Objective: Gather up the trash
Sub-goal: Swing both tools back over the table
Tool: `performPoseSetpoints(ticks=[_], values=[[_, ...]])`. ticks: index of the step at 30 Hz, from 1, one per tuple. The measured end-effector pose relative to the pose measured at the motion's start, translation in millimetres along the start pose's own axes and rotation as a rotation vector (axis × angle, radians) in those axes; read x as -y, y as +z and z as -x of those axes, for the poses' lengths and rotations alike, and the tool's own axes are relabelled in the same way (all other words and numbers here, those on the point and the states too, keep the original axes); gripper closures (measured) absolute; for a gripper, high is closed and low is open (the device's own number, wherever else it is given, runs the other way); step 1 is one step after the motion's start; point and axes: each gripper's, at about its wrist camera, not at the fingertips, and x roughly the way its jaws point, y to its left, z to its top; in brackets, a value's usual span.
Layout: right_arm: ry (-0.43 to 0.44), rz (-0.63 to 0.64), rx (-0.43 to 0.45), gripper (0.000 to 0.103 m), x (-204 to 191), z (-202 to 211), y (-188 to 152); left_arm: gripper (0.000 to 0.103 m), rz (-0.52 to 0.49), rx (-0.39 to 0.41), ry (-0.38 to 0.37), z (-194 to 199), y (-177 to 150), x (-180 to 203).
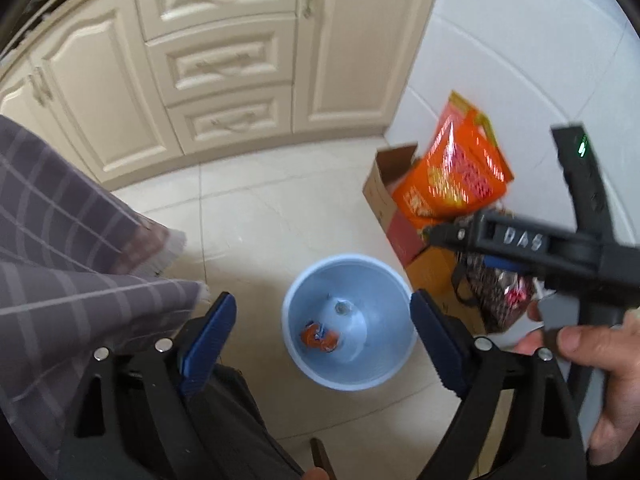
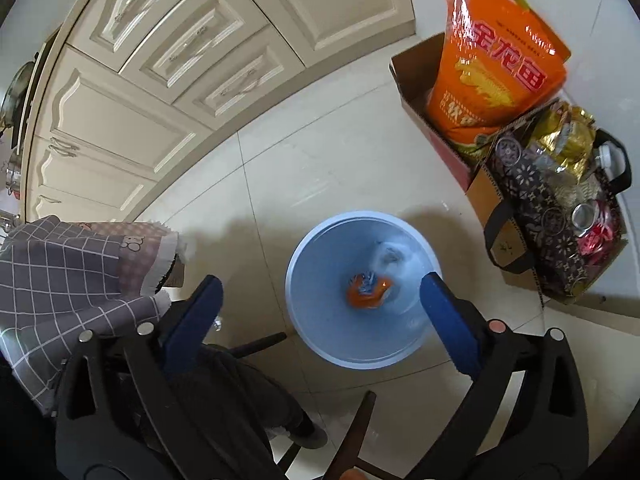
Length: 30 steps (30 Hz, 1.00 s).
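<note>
Overhead, the left gripper (image 1: 322, 344) and right gripper (image 2: 320, 324) both hang empty with jaws spread wide above the pale blue bin (image 2: 320, 354), an orange wrapper (image 2: 368, 292) lying at its bottom, near a cardboard box (image 2: 416, 92) holding an orange bag (image 2: 496, 68).

left hand-held gripper (image 1: 322, 340): black frame, blue ribbed pads | silver screws | bare-skinned right hand (image 1: 600, 368)

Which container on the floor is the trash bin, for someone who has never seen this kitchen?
Start at the cream cabinets and come forward across the tiled floor. The trash bin is the round pale-blue tub standing alone on the tiles, left of the cardboard box with the orange bag. It alone is blue and open-topped, with an orange wrapper inside.
</note>
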Motion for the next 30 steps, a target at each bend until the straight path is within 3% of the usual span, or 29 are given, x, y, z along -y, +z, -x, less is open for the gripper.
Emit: performPoseSetpoints(ticks=[14,19,30], values=[[0.077,0.129,0.158,0.006,-79.9,81.7,-2.6,0.01,0.052,0.304,0.034,146.5,16.1,-9.2],[0.146,0.238,0.227,0.006,-139.6,121.4,-6.3,0.009,0.094,0.414,0.1,197.5,12.6,-26.2],[0.321,0.504,0.3,0.006,-282.9,176.1,-44.7,0.009,0.245,0.596,0.291,306.5,-17.8,-105.5]])
